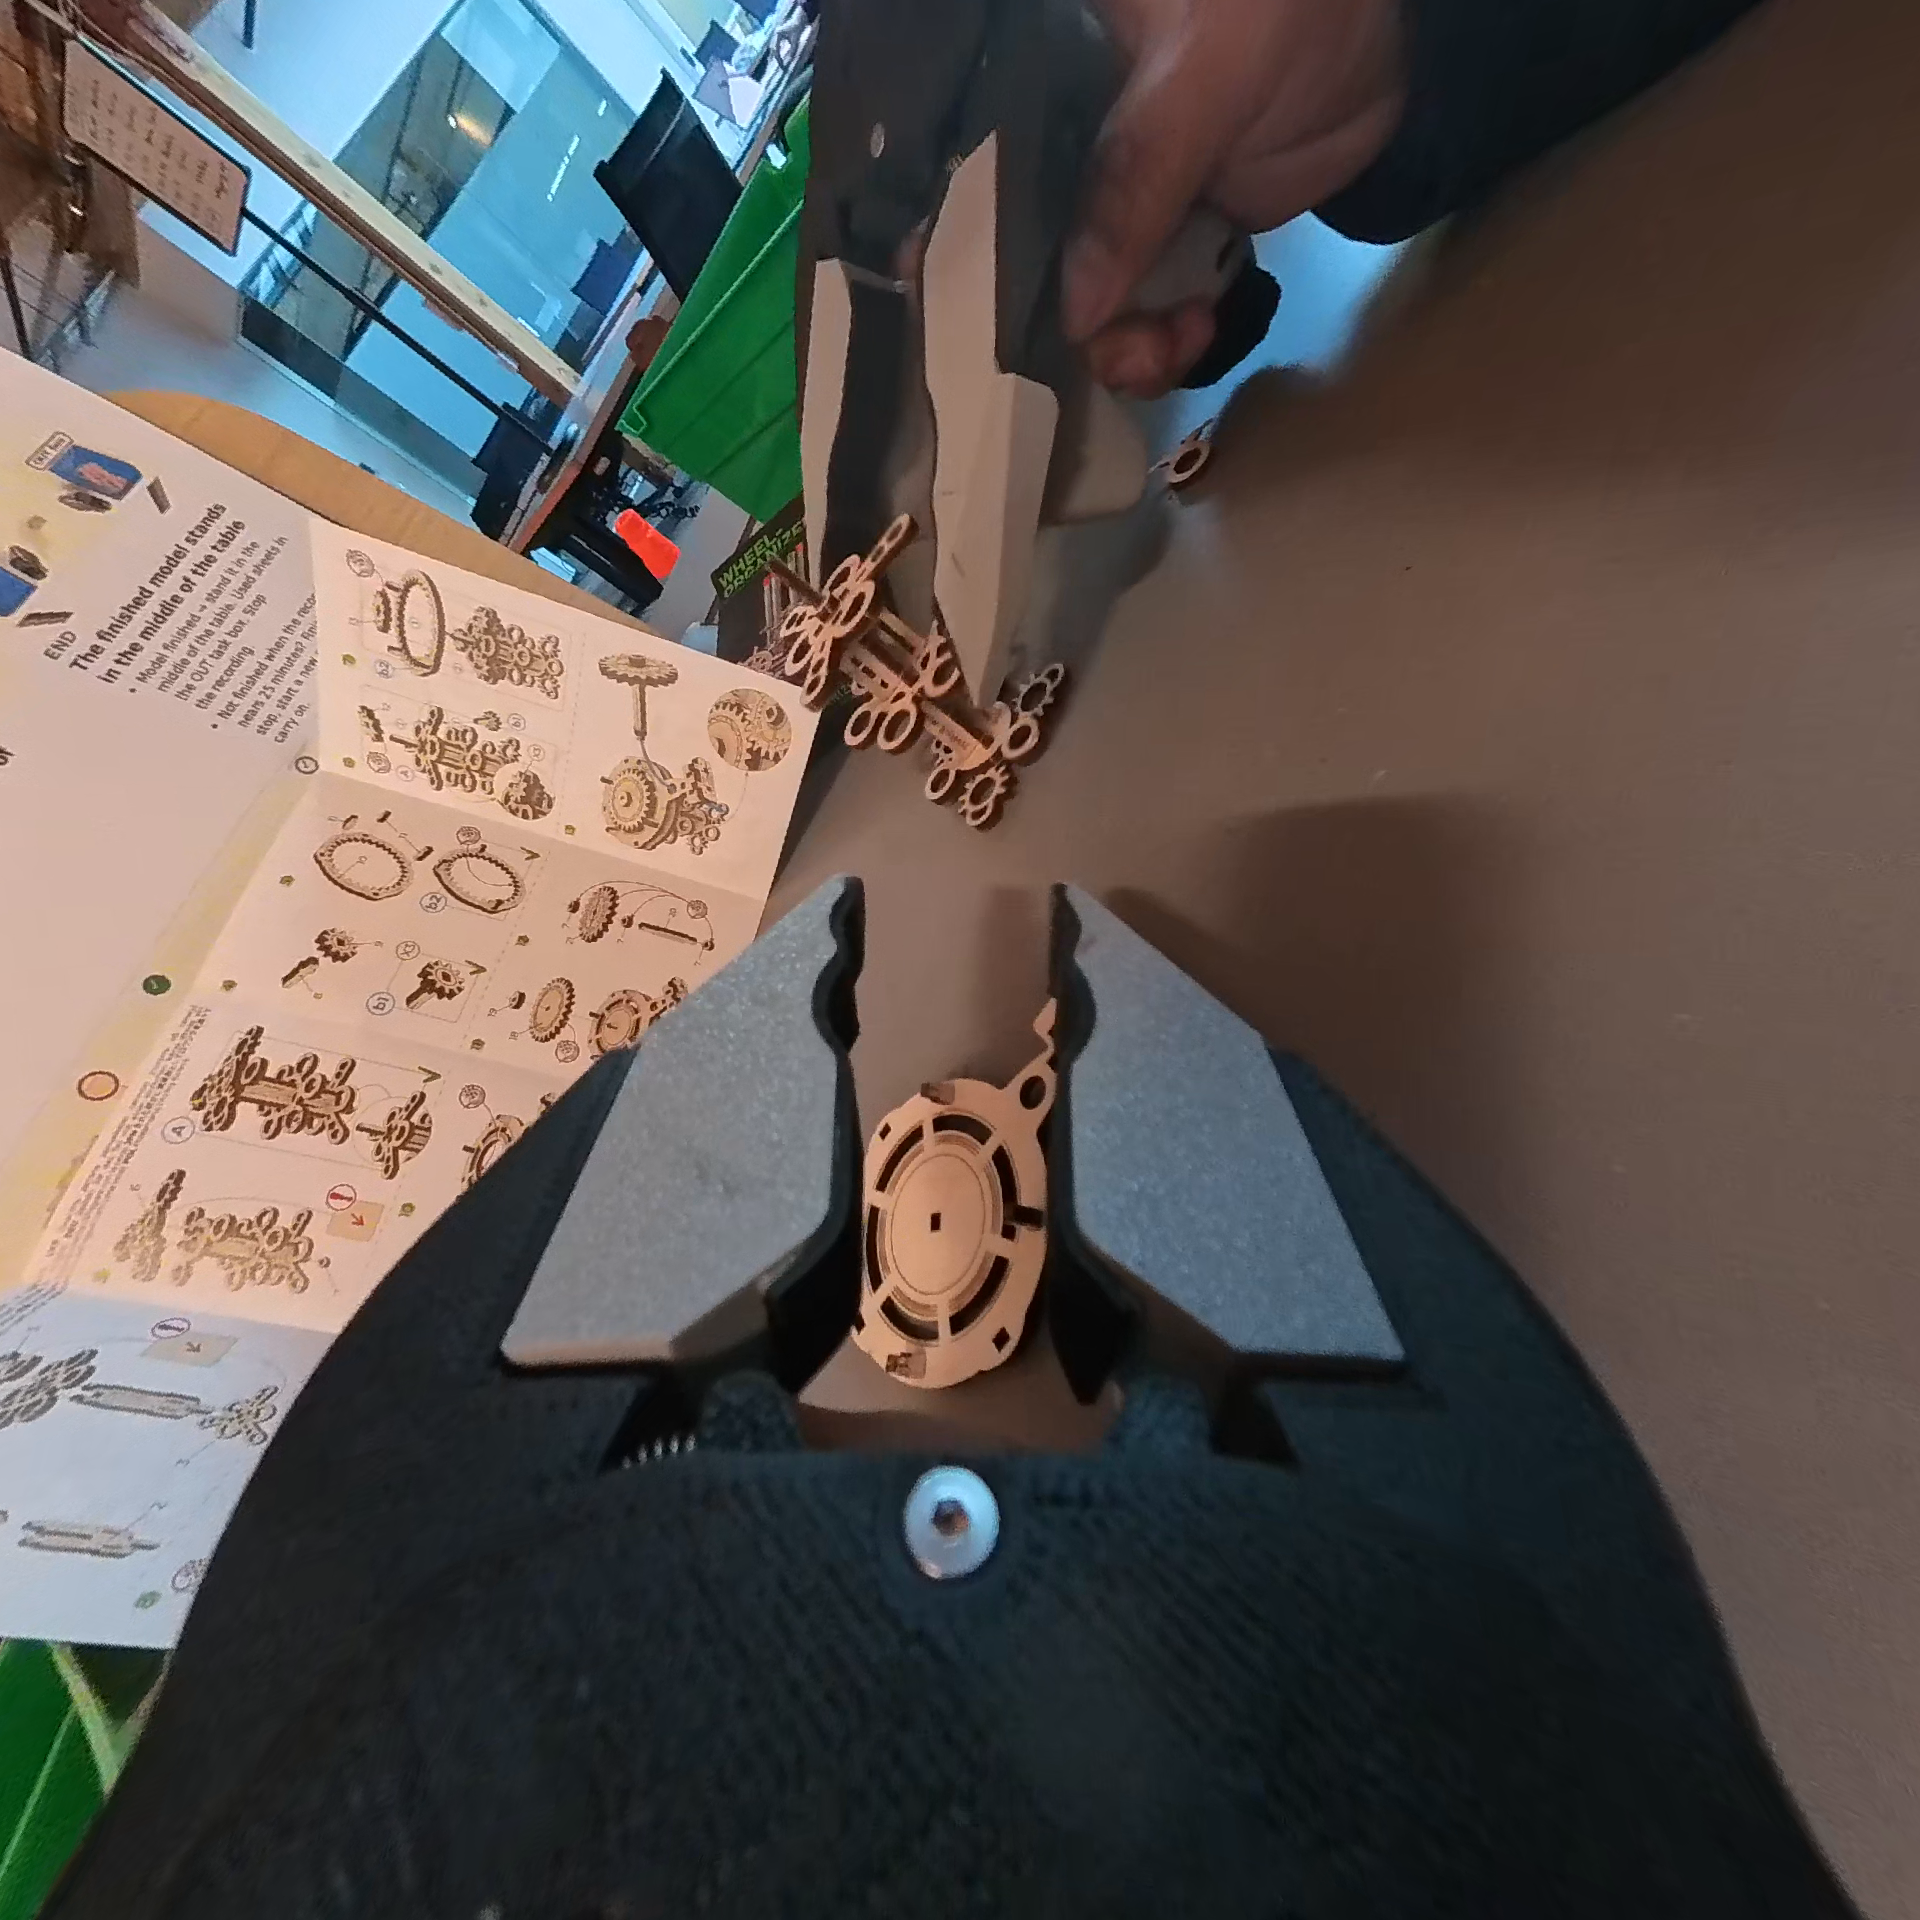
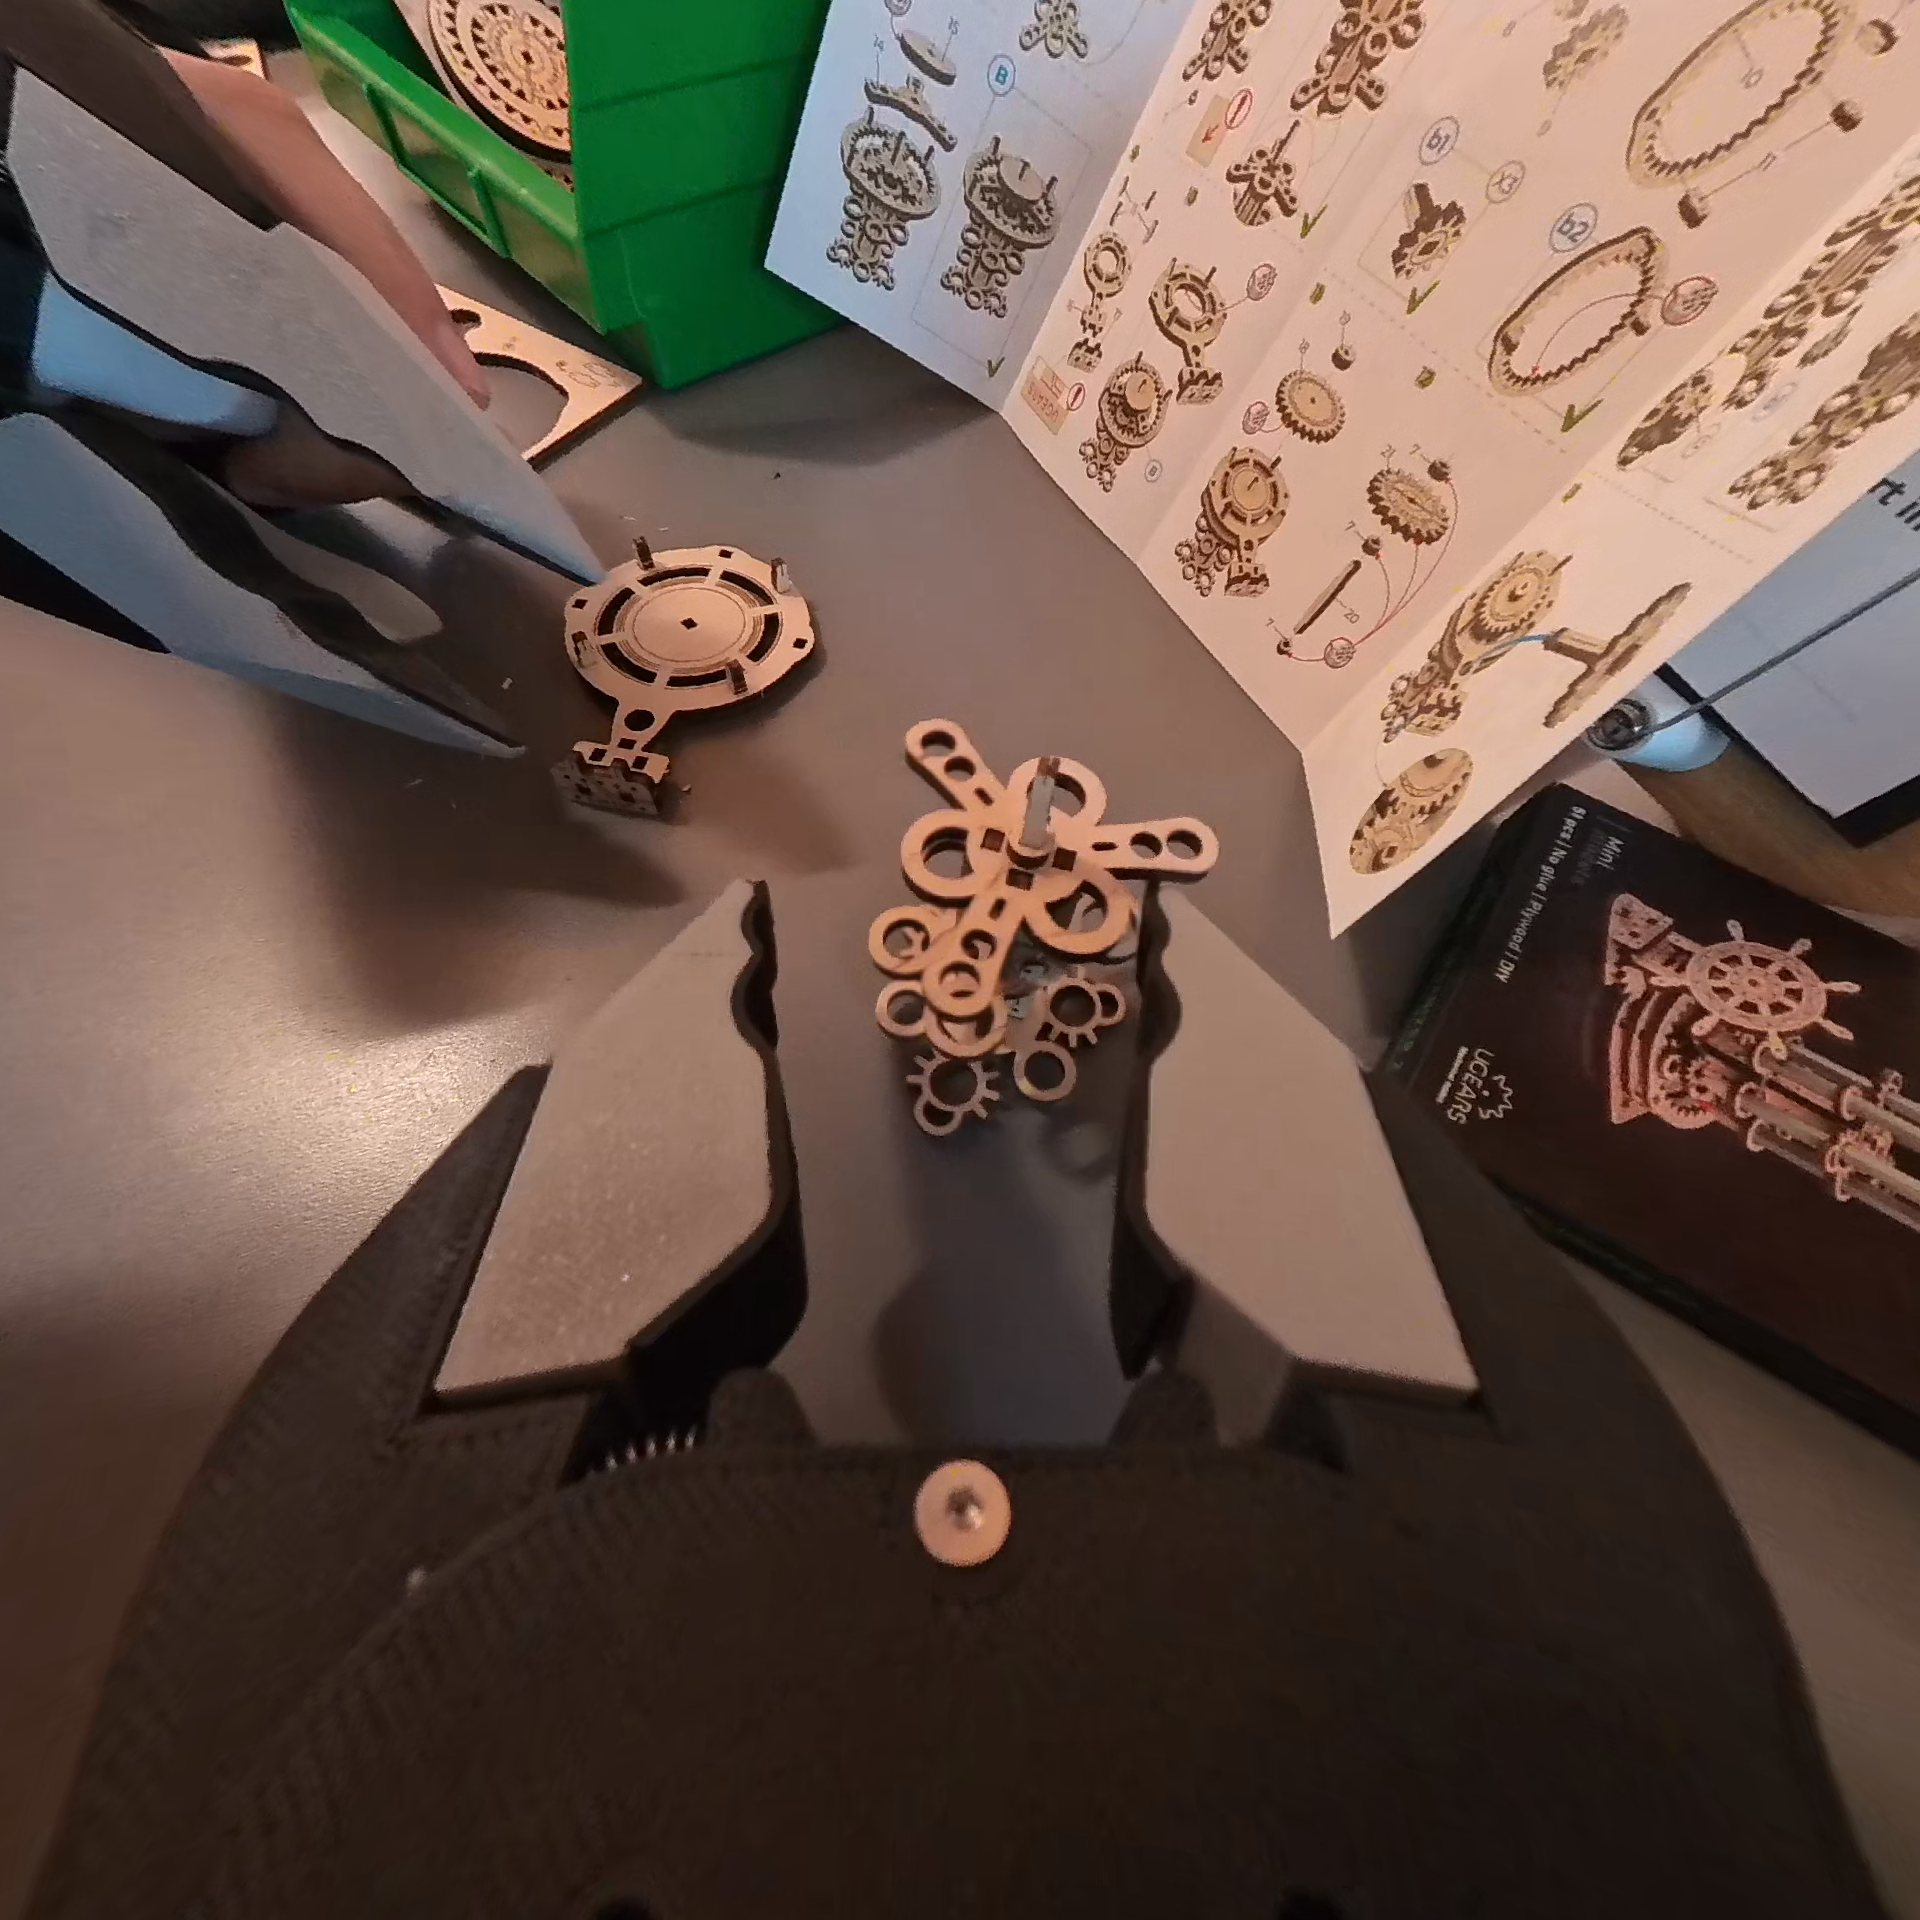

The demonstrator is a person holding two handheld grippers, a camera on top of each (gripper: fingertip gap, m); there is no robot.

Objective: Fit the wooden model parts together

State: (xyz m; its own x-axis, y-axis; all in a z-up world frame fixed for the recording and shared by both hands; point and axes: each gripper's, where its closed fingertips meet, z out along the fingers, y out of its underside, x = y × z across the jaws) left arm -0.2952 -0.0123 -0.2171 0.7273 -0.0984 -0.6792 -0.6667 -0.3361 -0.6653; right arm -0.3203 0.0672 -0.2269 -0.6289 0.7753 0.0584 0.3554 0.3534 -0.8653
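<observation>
Here, grey table [image 2: 260,987] under instruction sheet [image 2: 1351,364].

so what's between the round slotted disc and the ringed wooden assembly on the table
Nothing: in the right wrist view the stretch of grey table between the round slotted disc and the ringed wooden assembly is bare, apart from shadow.

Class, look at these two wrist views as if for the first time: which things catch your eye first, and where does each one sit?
The pale wooden ring-stack assembly stands on the grey table between the open right tongs. To its left a round slotted wooden disc lies flat, with the left tongs open around it. A folded instruction sheet spreads behind them, beside a green bin.
</observation>
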